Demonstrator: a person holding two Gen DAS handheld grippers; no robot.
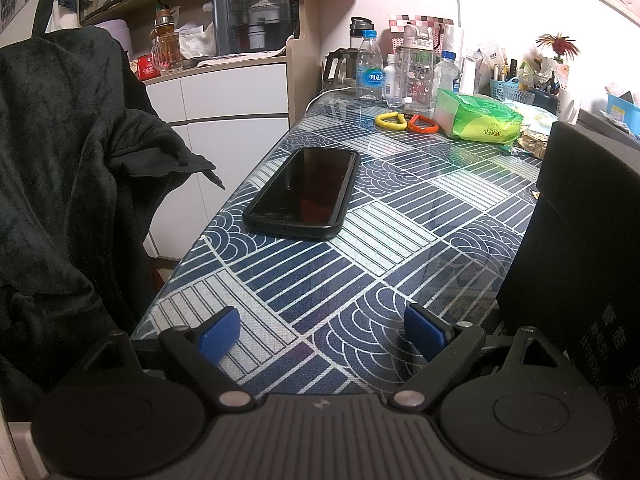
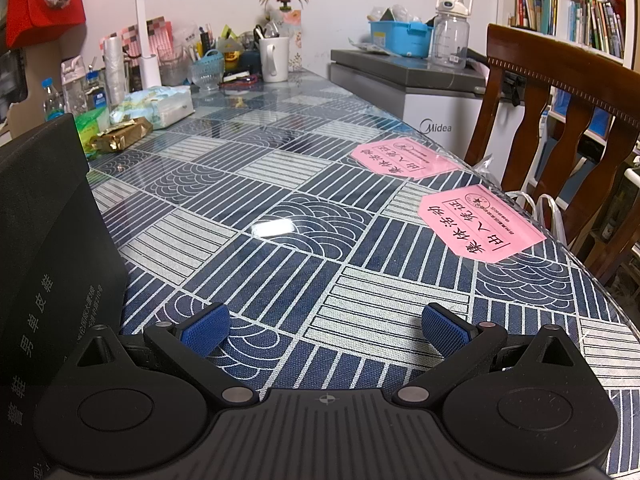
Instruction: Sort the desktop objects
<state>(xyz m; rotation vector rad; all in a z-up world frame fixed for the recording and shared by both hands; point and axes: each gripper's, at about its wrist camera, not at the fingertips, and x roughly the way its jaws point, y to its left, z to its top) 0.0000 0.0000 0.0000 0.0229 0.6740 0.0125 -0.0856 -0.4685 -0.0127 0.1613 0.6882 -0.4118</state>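
Black phone (image 1: 302, 192), dark screen, flat on tablecloth (image 1: 400, 216)

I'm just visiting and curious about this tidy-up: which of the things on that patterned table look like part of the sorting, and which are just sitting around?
Probably for sorting (a guess):
- black phone
- black box
- both open grippers, left and right

Probably just lying about:
- green tissue pack
- water bottle
- pink slips
- white mug
- wooden chair
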